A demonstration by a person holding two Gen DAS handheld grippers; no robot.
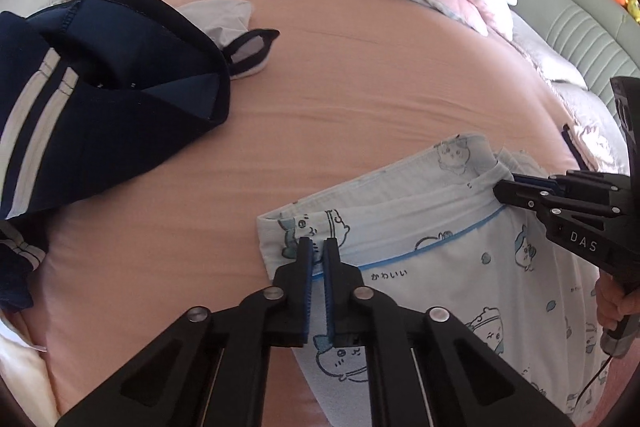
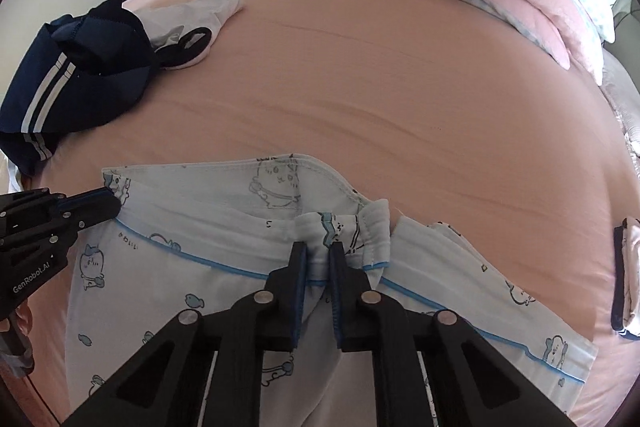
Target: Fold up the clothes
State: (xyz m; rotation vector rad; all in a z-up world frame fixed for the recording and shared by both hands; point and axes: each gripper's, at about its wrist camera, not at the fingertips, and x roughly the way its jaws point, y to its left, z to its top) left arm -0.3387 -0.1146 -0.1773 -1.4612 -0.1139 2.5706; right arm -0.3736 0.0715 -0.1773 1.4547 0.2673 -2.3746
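The shorts (image 1: pixel 420 267) are pinched by both closed grippers, left (image 1: pixel 319 251) and right (image 2: pixel 319 255); thin waistband between fingertips could slip out.

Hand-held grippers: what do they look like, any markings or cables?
Both are matte black linkages with silver pivot rivets and ribbed blue pads on the fingers. The right hand-held gripper carries white "DAS" lettering and a thin dark cable trails below its handle. The left hand-held gripper reads "GenRobot.AI" in white.

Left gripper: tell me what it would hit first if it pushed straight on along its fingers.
The left gripper is already shut on the printed pyjama garment, so it would press that fabric's waistband edge into the pink bedsheet underneath.
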